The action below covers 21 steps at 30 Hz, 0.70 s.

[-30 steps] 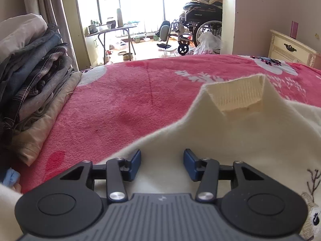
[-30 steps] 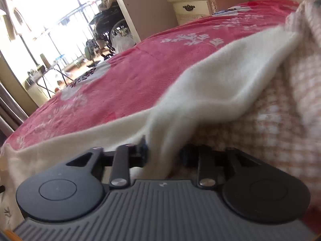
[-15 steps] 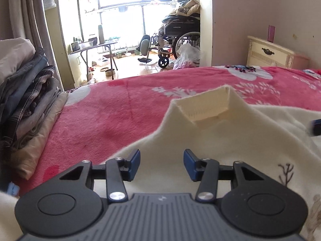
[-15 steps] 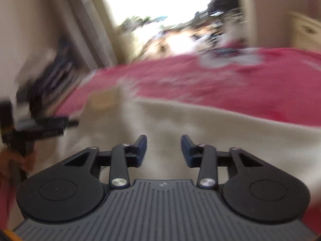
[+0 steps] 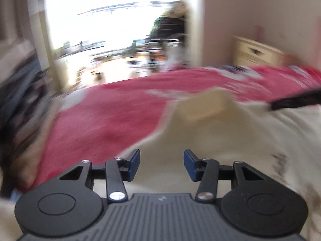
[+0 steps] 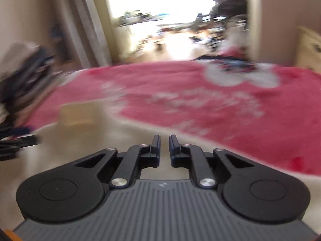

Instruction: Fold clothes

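A cream knit sweater (image 5: 230, 140) lies spread on the red bedspread (image 5: 112, 116), its ribbed collar (image 5: 204, 106) pointing away. My left gripper (image 5: 161, 163) is open and empty, just above the sweater's near left part. My right gripper (image 6: 164, 147) hovers over the sweater (image 6: 80, 156) near its right edge; its jaws stand nearly closed with a thin gap and nothing between them. The collar (image 6: 77, 113) shows at left in the right wrist view. The right gripper's tip (image 5: 295, 101) enters the left wrist view at right. Both views are motion-blurred.
A stack of folded clothes (image 5: 18, 92) stands on the bed at the left and shows in the right wrist view (image 6: 24, 76). A cream nightstand (image 5: 258, 54) stands beyond the bed at the right. A bright doorway (image 6: 170, 20) lies ahead.
The right gripper let go of the sweater's sleeve, swung left over the sweater body, and its jaws have narrowed. The left gripper stayed open and has shifted slightly; both views are now blurred.
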### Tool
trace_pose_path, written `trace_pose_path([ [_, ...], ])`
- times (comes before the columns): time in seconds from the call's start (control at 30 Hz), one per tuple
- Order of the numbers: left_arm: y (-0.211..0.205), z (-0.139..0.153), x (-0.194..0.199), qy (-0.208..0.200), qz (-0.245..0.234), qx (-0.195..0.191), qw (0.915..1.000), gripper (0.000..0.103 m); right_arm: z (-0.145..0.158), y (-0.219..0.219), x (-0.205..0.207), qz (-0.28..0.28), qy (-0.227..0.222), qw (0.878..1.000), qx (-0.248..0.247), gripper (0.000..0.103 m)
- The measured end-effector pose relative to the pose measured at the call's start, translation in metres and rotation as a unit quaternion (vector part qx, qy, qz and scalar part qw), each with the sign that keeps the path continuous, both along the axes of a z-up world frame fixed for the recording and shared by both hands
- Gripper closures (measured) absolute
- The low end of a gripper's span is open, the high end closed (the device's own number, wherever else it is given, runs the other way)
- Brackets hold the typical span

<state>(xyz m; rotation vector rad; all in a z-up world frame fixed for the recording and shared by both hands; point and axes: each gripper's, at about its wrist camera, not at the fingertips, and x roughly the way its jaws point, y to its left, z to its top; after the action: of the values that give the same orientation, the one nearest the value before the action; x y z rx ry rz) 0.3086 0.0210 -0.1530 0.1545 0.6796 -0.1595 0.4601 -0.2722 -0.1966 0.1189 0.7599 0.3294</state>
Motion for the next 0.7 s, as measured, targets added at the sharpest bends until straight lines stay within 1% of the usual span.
trace_pose_path([
  [0.03, -0.009, -0.004, 0.005, 0.009, -0.02, 0.007, 0.9997, 0.052, -0.001, 0.003, 0.003, 0.0, 0.003, 1.0, 0.01, 0.094],
  [0.1, -0.022, -0.018, 0.022, 0.036, -0.028, 0.014, 0.9988, 0.049, -0.004, 0.009, 0.01, 0.0, 0.01, 0.999, 0.031, 0.095],
  [0.13, -0.022, -0.024, 0.031, 0.044, -0.012, 0.012, 0.9989, 0.048, -0.006, 0.012, 0.013, 0.0, 0.013, 0.999, 0.042, 0.097],
  [0.17, -0.019, -0.025, 0.04, 0.041, 0.012, -0.001, 0.9991, 0.042, -0.007, 0.015, 0.016, 0.0, 0.016, 0.999, 0.052, 0.099],
  [0.23, -0.014, -0.026, 0.054, 0.037, 0.056, -0.028, 0.9974, 0.044, -0.01, 0.022, 0.023, 0.0, 0.023, 0.997, 0.073, 0.1],
  [0.27, -0.012, -0.023, 0.056, 0.038, 0.07, -0.044, 0.9959, 0.045, -0.011, 0.018, 0.026, -0.02, 0.023, 0.995, 0.094, 0.095],
  [0.3, -0.01, -0.021, 0.057, 0.038, 0.081, -0.057, 0.9944, 0.045, -0.009, 0.006, 0.027, -0.068, 0.02, 0.99, 0.12, 0.092],
  [0.33, -0.01, -0.019, 0.055, 0.038, 0.084, -0.067, 0.9935, 0.045, -0.008, -0.006, 0.024, -0.108, 0.017, 0.985, 0.134, 0.09],
  [0.37, -0.009, -0.016, 0.052, 0.037, 0.083, -0.073, 0.9932, 0.045, -0.008, -0.019, 0.019, -0.13, 0.016, 0.979, 0.157, 0.09],
  [0.4, -0.009, -0.013, 0.045, 0.036, 0.075, -0.073, 0.9939, 0.045, -0.006, -0.033, 0.01, -0.137, 0.016, 0.974, 0.182, 0.089],
  [0.47, -0.01, -0.007, 0.033, 0.033, 0.058, -0.071, 0.9952, 0.044, -0.002, -0.061, -0.014, -0.144, 0.014, 0.966, 0.215, 0.088],
  [0.5, -0.011, -0.004, 0.027, 0.031, 0.047, -0.068, 0.9961, 0.044, 0.002, -0.074, -0.03, -0.142, 0.009, 0.964, 0.223, 0.088],
  [0.53, -0.013, 0.0, 0.021, 0.029, 0.036, -0.067, 0.9967, 0.044, 0.006, -0.087, -0.048, -0.144, 0.003, 0.963, 0.227, 0.085],
  [0.63, -0.018, 0.007, 0.008, 0.033, 0.014, -0.072, 0.9968, 0.043, 0.021, -0.134, -0.104, -0.176, -0.021, 0.96, 0.218, 0.078],
  [0.67, -0.021, 0.009, 0.004, 0.038, 0.008, -0.075, 0.9965, 0.043, 0.027, -0.154, -0.121, -0.198, -0.032, 0.957, 0.211, 0.075],
  [0.7, -0.022, 0.01, 0.001, 0.043, 0.005, -0.078, 0.996, 0.043, 0.032, -0.176, -0.136, -0.229, -0.042, 0.951, 0.205, 0.073],
])
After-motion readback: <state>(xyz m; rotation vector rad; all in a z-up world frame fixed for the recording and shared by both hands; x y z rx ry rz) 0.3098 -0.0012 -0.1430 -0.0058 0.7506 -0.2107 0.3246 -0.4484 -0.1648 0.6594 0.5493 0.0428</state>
